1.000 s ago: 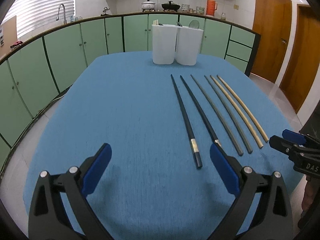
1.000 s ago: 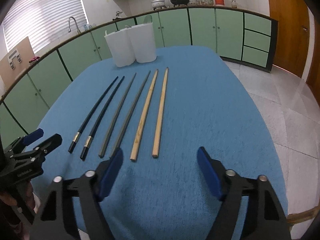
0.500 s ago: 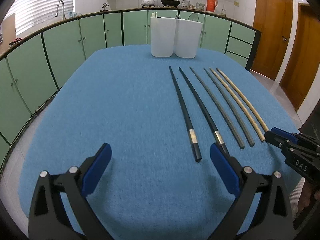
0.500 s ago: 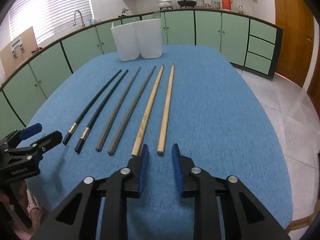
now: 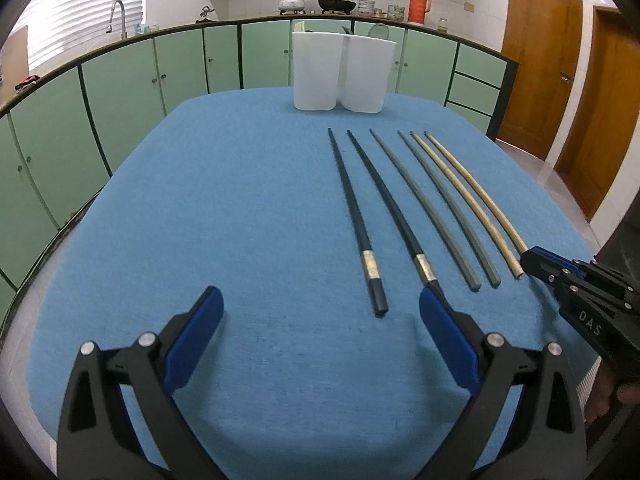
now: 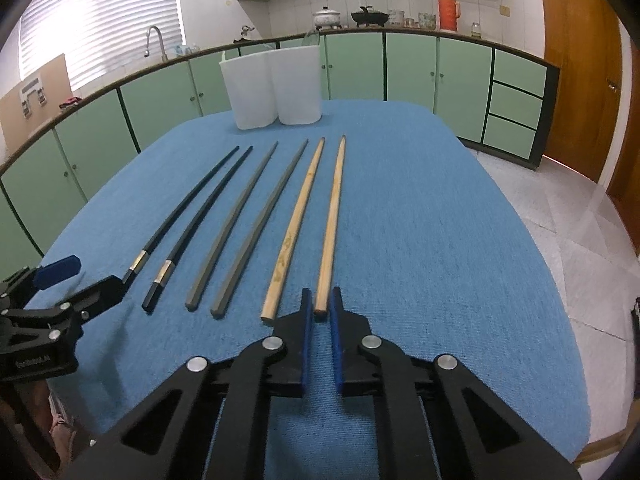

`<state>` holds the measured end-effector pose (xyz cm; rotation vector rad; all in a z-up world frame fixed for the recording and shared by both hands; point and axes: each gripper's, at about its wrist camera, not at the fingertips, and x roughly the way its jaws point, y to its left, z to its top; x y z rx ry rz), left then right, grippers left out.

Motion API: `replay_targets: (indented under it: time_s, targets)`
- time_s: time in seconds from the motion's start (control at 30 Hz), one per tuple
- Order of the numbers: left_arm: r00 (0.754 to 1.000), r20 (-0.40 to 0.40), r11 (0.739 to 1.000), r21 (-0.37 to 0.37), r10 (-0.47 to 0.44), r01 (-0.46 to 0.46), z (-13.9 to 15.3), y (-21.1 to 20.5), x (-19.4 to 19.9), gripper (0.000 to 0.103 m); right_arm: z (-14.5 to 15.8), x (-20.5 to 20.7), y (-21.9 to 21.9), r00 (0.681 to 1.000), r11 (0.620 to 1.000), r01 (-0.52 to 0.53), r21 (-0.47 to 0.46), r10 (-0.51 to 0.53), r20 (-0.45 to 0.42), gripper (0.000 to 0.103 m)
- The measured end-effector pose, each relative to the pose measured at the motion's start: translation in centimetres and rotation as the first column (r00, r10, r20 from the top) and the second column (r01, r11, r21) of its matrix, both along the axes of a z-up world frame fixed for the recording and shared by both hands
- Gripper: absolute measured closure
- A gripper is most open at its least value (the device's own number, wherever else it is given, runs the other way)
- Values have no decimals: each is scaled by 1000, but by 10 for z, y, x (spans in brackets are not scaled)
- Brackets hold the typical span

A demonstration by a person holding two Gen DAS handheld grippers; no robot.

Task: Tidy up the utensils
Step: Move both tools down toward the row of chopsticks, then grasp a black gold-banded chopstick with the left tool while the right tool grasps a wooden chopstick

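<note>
On the blue table [image 5: 224,208], as seen from the left wrist, six chopsticks are laid side by side, their long axes running away toward the white holder [image 5: 342,76] at the far edge. The left claw [image 5: 320,328] is spread wide with nothing between its fingers; the near end of the second black chopstick [image 5: 394,216] is hidden behind its right finger. The right claw [image 5: 528,260] is seen at the right edge, its tip meeting the near end of the outermost wooden chopstick [image 5: 476,196]. That stick lies well to the right of the left claw, so the right hand is judged the nearer one for it.

From the right wrist, the wooden chopstick [image 6: 331,224] is seen dead ahead, its axis in line with the right claw [image 6: 321,312]. Its butt end is caught between the blue pads [image 6: 307,312], which are pressed together on it. The other wooden stick [image 6: 294,232] lies just beside, to the left and outside the grip. The holder [image 6: 276,88] stands straight beyond the tips, so the coming lift is judged to go along the stick's axis.
</note>
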<state>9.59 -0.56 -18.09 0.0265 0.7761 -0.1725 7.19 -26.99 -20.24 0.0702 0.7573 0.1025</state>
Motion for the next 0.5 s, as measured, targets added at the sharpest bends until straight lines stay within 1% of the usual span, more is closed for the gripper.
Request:
replay_targets:
  time_s: [0.1,0.13,0.17,0.2,0.3,0.37,0.5]
  targets:
    - [1000,1,1000,3,-8,8,-2,-4,-1,9,0,-1,0,1000,1000,4,4,-4,3,94]
    - [1000,2,1000,7,-11,11,-3,-5,-1,13,-1,-1,-1,1000,1000,5,8,-5,3,94]
    - [1000,-3,1000,8,-17,17,-4,-7,-1,22,-1,-1,-1,1000,1000,5,10,-5,3,94]
    - [1000,-11,1000,10,-19,19,-6,-8,-1,25,0,-1,-2,1000,1000,5,11,-5,3,94]
    - [1000,1,1000,20,-17,17,-7,-10,-2,28,0,-1,-2,1000,1000,6,17,-6,4,94]
    - [1000,6,1000,21,-14,14,-7,-11,-2,34,-1,0,-3,1000,1000,5,20,-5,5,94]
    - [999,12,999,18,-30,30,-7,-14,-6,41,-1,0,-5,1000,1000,7,30,-7,6,94]
